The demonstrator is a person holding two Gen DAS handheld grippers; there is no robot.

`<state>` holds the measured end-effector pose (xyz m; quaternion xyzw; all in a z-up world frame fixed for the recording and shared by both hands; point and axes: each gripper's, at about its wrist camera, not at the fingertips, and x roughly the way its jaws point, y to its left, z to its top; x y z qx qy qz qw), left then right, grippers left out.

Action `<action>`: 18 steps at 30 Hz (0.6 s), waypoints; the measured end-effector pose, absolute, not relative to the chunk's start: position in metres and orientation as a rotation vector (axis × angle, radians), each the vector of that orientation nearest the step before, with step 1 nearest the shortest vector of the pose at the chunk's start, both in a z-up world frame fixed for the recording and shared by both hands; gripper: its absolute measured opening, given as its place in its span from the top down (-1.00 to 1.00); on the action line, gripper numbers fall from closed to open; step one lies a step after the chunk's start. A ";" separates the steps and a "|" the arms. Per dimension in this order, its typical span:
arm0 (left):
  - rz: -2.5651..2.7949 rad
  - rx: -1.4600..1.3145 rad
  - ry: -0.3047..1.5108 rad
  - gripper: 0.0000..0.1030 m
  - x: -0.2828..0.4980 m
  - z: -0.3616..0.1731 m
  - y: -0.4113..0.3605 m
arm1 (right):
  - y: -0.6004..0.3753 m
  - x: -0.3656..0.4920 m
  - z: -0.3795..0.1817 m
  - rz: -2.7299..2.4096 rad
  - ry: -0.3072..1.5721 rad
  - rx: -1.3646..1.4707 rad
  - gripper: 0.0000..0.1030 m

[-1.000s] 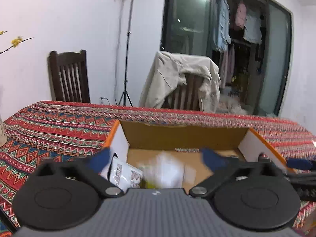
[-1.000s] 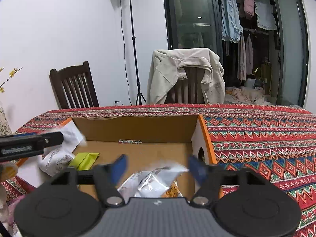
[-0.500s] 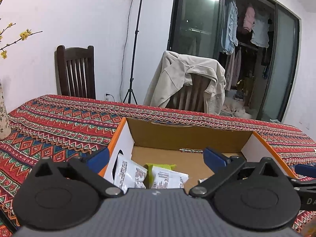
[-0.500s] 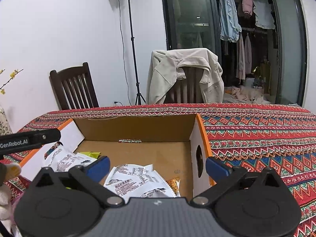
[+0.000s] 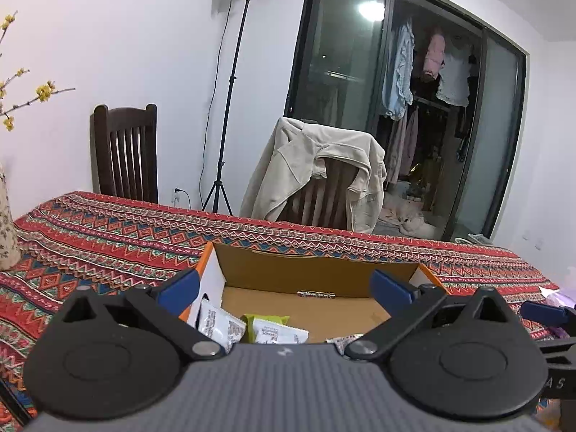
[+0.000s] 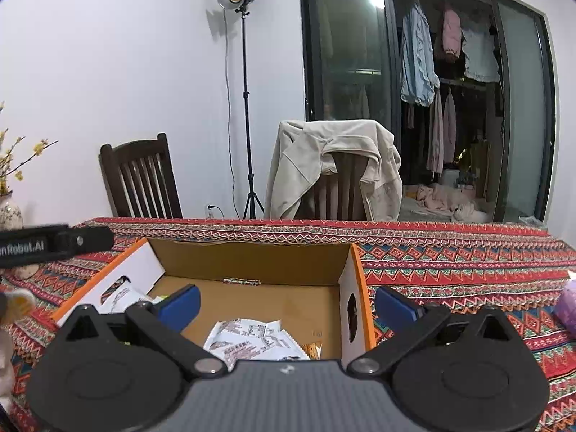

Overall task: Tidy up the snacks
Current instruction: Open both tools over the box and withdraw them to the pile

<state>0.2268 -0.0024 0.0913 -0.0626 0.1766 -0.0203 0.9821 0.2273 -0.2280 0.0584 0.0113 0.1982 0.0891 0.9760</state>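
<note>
An open cardboard box with orange-edged white flaps stands on the patterned tablecloth. Inside lie white snack packets, a green packet and an orange one. My left gripper is open and empty above the box's near edge. My right gripper is open and empty above the box, its jaws astride the right wall. The left gripper's arm shows at the left of the right wrist view.
Two wooden chairs stand behind the table, one draped with a beige jacket. A light stand is by the wall. A vase sits at the table's left. A purple object lies at the right.
Both grippers opened and let packets fall into the box. Both have since pulled back and up from the box.
</note>
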 end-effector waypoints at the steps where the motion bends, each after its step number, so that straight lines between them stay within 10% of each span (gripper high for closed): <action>1: -0.040 -0.120 0.352 -1.00 0.223 0.093 -0.002 | -0.228 0.223 0.059 0.178 0.398 0.015 -1.00; 18: -0.069 -0.152 0.381 -1.00 0.132 0.063 0.033 | -0.214 0.129 0.033 0.217 0.439 0.011 -1.00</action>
